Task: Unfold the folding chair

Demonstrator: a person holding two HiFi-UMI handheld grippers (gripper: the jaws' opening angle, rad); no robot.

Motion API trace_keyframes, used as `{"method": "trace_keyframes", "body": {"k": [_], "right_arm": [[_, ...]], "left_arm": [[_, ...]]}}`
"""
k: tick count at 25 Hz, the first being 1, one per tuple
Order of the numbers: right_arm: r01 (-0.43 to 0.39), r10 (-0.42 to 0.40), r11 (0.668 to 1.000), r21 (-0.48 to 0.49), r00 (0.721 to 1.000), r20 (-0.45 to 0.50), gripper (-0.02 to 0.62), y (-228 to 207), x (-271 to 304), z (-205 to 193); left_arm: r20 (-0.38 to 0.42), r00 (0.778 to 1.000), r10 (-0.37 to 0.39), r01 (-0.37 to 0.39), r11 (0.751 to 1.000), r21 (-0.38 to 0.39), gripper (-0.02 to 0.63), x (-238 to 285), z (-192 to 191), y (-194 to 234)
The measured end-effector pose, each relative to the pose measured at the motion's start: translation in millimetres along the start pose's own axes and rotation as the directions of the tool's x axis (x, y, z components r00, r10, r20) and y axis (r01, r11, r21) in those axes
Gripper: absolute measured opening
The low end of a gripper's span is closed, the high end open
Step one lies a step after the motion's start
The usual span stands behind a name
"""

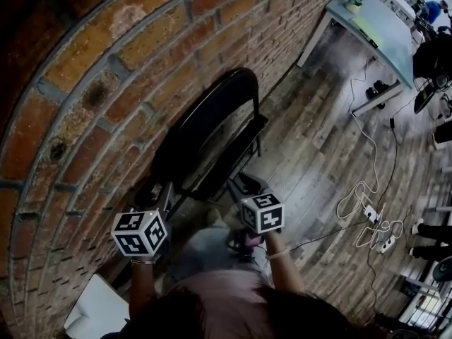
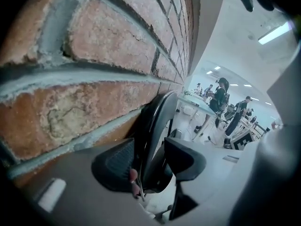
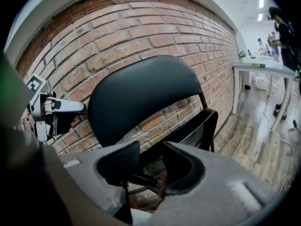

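Brick wall [image 1: 85,83] tight behind chair [image 1: 205,108]

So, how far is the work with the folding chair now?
Nothing looks done yet: the folding chair stands folded by the brick wall, its seat tipped up. In hand: the left gripper and the right gripper are open at its frame, gripping nothing. Left: grip it and swing the seat down.

Left hand-held gripper [image 2: 150,161] has its jaws apart; the black chair [image 2: 159,119], seen edge-on, shows in the gap btwn them, w/ the pads not closed on it. Chair stands close against the brick wall [image 2: 94,55], which fills the left and top of the view. In the bkgd at right: a white desk [image 2: 195,105], people [image 2: 219,95] standing, ceiling lights [image 2: 275,32] on.
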State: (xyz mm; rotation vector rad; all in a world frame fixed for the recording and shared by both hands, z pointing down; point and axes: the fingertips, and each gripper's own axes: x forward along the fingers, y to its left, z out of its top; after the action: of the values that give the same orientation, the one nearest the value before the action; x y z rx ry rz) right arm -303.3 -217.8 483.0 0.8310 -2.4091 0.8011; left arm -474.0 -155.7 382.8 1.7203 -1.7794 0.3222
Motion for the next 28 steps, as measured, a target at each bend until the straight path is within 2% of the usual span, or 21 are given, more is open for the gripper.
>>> {"method": "trace_keyframes", "body": {"k": [12, 22, 28], "right_arm": [[0.014, -0.009, 0.998, 0.055, 0.995, -0.098, 0.161, -17.4, 38.3, -33.6], [0.000, 0.010, 0.992, 0.126, 0.996, -0.083, 0.181, -35.0, 55.4, -36.3], [-0.039, 0.059, 0.975, 0.218, 0.995, -0.084, 0.194, -31.1, 68.3, -34.9]], "left_arm": [[-0.050, 0.999, -0.019, 0.018, 1.000, -0.019, 0.215, 18.0, -13.8, 6.8], [-0.063, 0.997, -0.037, 0.037, 0.999, -0.002, 0.232, 31.1, -12.6, 6.4], [-0.079, 0.996, -0.033, 0.037, 0.998, 0.043, 0.232, 33.8, -16.0, 5.3]]}}
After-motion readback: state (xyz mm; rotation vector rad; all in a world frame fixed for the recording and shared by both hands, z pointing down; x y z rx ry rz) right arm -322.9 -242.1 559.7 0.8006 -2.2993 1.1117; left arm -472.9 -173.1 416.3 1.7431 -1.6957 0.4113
